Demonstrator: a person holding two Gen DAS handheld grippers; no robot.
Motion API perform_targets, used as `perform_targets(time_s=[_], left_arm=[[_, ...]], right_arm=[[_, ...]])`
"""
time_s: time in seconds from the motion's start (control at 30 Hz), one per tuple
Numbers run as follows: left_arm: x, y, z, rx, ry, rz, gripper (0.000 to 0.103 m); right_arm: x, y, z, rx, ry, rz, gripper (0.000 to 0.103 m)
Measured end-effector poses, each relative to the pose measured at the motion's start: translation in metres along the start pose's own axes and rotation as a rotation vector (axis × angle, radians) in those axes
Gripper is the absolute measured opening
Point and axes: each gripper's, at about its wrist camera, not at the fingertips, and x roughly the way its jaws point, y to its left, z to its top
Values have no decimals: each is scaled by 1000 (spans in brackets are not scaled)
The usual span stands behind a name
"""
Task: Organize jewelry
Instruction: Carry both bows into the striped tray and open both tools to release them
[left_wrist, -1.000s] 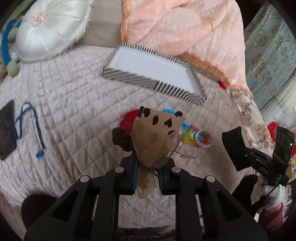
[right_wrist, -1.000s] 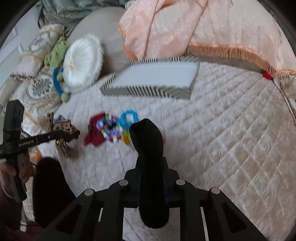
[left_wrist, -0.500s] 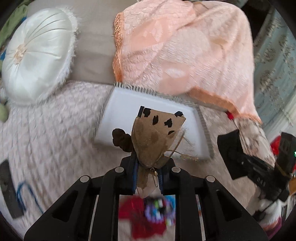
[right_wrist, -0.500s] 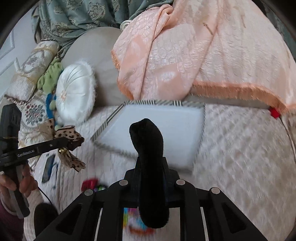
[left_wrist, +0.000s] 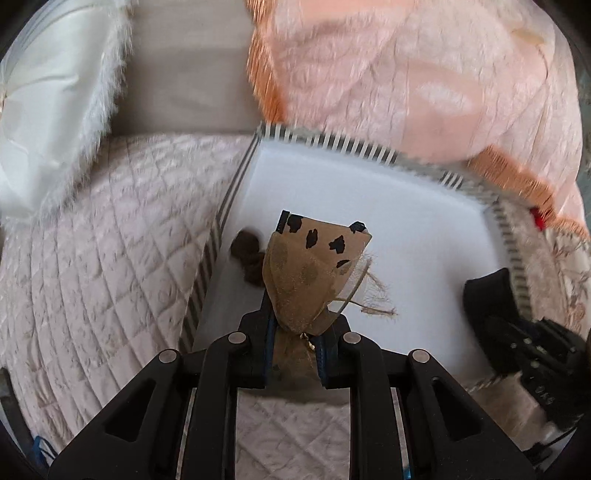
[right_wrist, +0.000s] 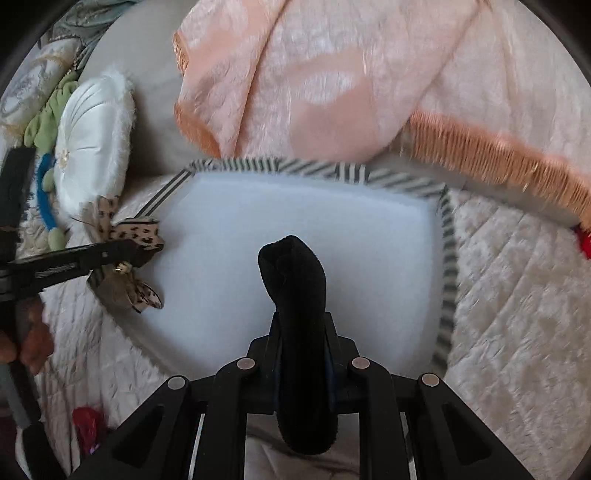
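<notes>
No brand name or writing reads clearly in either view; the small marks on your right tool's body, seen from the left wrist, are too blurred to make out. Your left tool (left_wrist: 295, 332) is clamped on a leopard-print bow (left_wrist: 314, 266), which sticks up past the fingertips and hangs over the left part of the striped tray (left_wrist: 229, 192) on the quilted bed (left_wrist: 110, 240). Your right tool (right_wrist: 303, 354) is closed on a black velvet band (right_wrist: 295, 288), which is held above the near middle of the same tray's white floor, with the bow near its left rim.
</notes>
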Motion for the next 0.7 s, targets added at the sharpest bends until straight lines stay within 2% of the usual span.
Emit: perform_targets(time_s=[0.17, 0.3, 0.4, 0.43, 0.47, 0.5, 0.53, 0.57, 0.6, 0.7], left_arm=[[-8, -3, -28, 27, 48, 0, 16], [-26, -6, -56, 49, 70, -3, 16], [-40, -4, -75, 33, 69, -13, 19], [-44, -5, -79, 31, 58, -7, 20], [-48, -5, -82, 30, 44, 2, 22], [-55, -7, -85, 27, 27, 16, 35], [-59, -7, -87, 20, 17, 16, 54], [-63, -6, -88, 9, 5, 8, 63], [-69, -5, -89, -6, -18, -1, 69], [-84, -7, -94, -5, -51, 18, 69]], right_arm=[[-8, -10, -22, 13, 85, 73, 17], [-24, -7, -43, -34, 147, 98, 17], [-32, -4, -54, -75, 148, 81, 18], [-36, -5, -57, -80, 133, 63, 20], [-41, -6, -57, -73, 111, 44, 32], [-48, -10, -58, -55, 81, 33, 46], [-54, -13, -56, -33, 55, 34, 48], [-61, -14, -55, -10, 29, 39, 48], [-67, -15, -54, 11, 3, 41, 48], [-92, -6, -58, 28, -63, 26, 48]])
